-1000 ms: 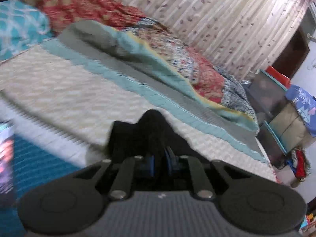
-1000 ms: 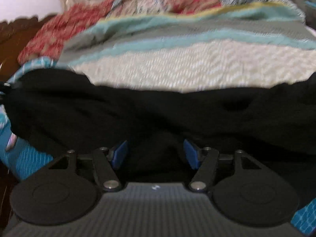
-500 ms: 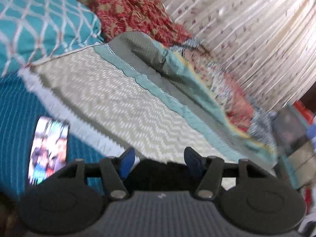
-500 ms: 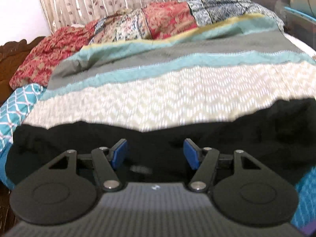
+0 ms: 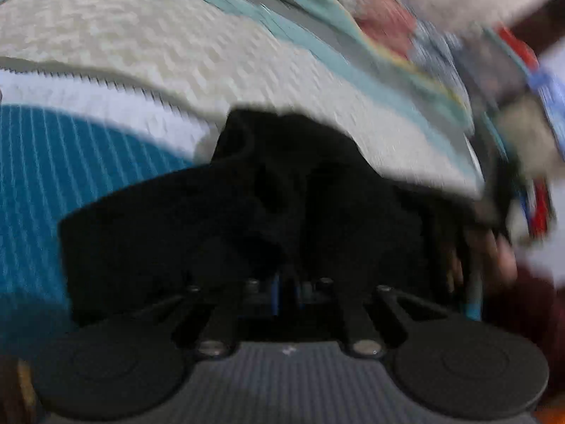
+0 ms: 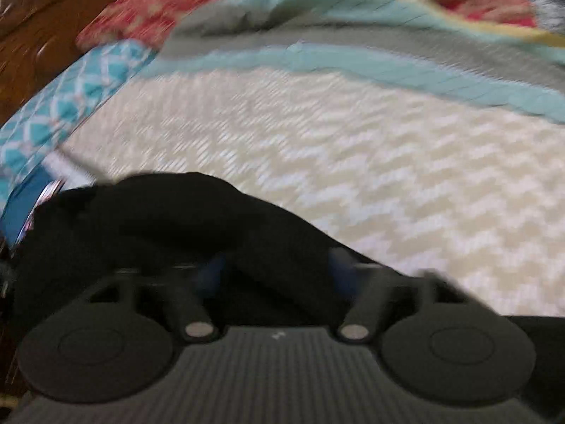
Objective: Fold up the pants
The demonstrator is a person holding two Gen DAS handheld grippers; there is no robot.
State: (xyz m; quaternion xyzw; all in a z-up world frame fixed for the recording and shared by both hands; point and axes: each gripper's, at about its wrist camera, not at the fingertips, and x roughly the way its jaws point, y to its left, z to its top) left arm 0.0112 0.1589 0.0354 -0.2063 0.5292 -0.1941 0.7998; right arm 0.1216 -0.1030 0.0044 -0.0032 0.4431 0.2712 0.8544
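Note:
The black pants (image 5: 282,190) lie bunched on the bed, close in front of both cameras; both views are blurred. My left gripper (image 5: 287,289) is shut on a fold of the pants, its blue pads close together with black cloth rising between them. In the right wrist view the pants (image 6: 183,219) spread across the lower left. My right gripper (image 6: 279,275) is open, its blue pads wide apart with black cloth lying between them.
The bed has a cream chevron blanket (image 6: 353,162) with teal and grey bands, a teal striped sheet (image 5: 70,162) at the left, a teal patterned pillow (image 6: 60,106), a red patterned quilt (image 6: 148,17) and a wooden headboard (image 6: 39,35). A hand (image 5: 494,251) shows at the right.
My left gripper was open half a second ago and has closed on the pants again. Both cameras have swung down toward the bed. The right gripper stays open over the pants.

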